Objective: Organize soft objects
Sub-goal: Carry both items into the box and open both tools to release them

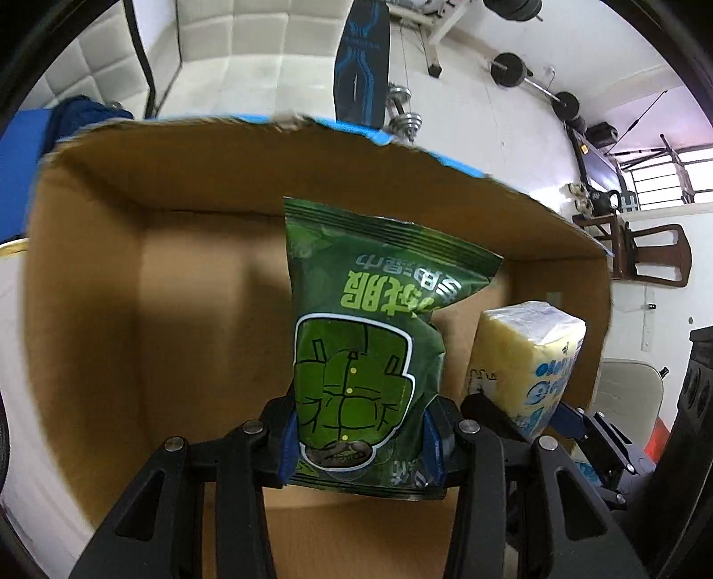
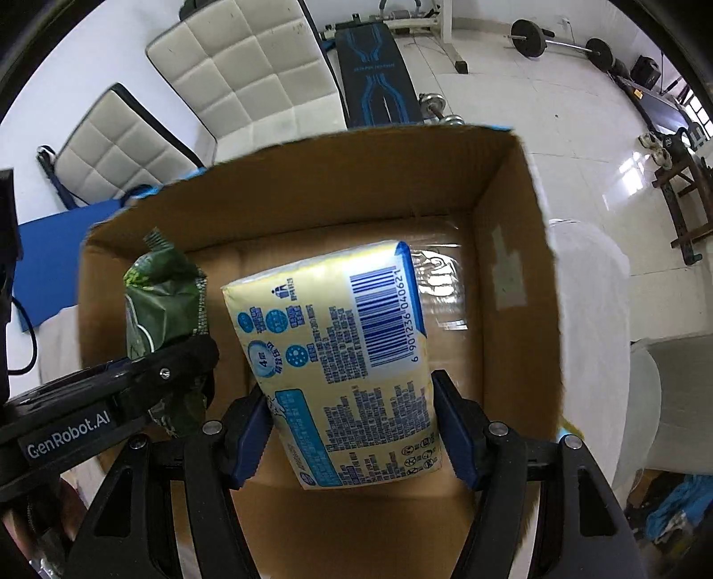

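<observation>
My left gripper [image 1: 361, 438] is shut on a green snack bag [image 1: 365, 329] and holds it over the open cardboard box [image 1: 111, 276]. My right gripper [image 2: 352, 436] is shut on a yellow tissue pack [image 2: 343, 356] with a barcode and holds it over the same box [image 2: 512, 267]. In the left wrist view the tissue pack [image 1: 526, 356] shows to the right of the bag. In the right wrist view the green bag [image 2: 165, 303] and the left gripper [image 2: 178, 369] show to the left. No other objects show on the visible part of the box's floor.
White padded cushions [image 2: 249, 71] and a black-and-blue workout bench [image 2: 379, 75] lie on the tiled floor behind the box. Dumbbells [image 2: 439, 109] and a barbell [image 2: 561, 42] lie further back. A blue mat [image 2: 58, 249] is to the left.
</observation>
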Available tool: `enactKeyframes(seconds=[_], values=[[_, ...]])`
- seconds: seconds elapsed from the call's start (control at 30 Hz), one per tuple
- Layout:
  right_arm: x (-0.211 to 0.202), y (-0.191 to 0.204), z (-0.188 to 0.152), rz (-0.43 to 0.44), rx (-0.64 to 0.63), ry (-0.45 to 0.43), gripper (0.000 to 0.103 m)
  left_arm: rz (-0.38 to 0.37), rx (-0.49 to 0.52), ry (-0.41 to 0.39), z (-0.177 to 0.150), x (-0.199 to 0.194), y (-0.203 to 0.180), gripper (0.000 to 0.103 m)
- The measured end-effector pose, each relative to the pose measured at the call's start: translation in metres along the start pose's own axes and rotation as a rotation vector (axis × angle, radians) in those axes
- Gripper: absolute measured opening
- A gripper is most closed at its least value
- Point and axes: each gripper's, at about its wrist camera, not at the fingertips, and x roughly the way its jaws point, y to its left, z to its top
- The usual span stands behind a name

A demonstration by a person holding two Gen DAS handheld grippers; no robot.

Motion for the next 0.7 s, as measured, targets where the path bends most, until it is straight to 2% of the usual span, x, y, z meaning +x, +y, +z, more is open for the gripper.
enactKeyframes(seconds=[0.17, 0.3, 0.4, 0.47, 0.57, 0.63, 0.7], values=[[0.025, -0.008, 0.015, 0.021, 0.012, 0.03, 0.069, -0.03, 0.02, 0.055, 0.005, 0.017, -0.002, 0.042], [0.034, -0.016, 0.018, 0.013, 0.018, 0.035, 0.07, -0.034, -0.031, 0.085, 0.001, 0.02, 0.006, 0.044], [0.035, -0.018, 0.017, -0.008, 0.01, 0.034, 0.071, -0.015, -0.034, 0.098, -0.004, 0.018, 0.006, 0.046], [0.033, -0.02, 0.015, -0.02, 0.0, 0.031, 0.075, 0.01, -0.026, 0.085, -0.011, 0.013, 0.006, 0.053], [0.028, -0.024, 0.01, -0.036, -0.008, 0.031, 0.075, 0.055, -0.002, 0.064, -0.022, 0.002, 0.006, 0.062], [0.023, -0.027, 0.007, -0.051, -0.016, 0.03, 0.077, 0.077, 0.01, 0.05, -0.03, -0.007, 0.006, 0.073], [0.016, -0.015, 0.009, -0.076, -0.025, 0.03, 0.084, 0.1, 0.027, 0.013, -0.042, -0.02, 0.007, 0.084]])
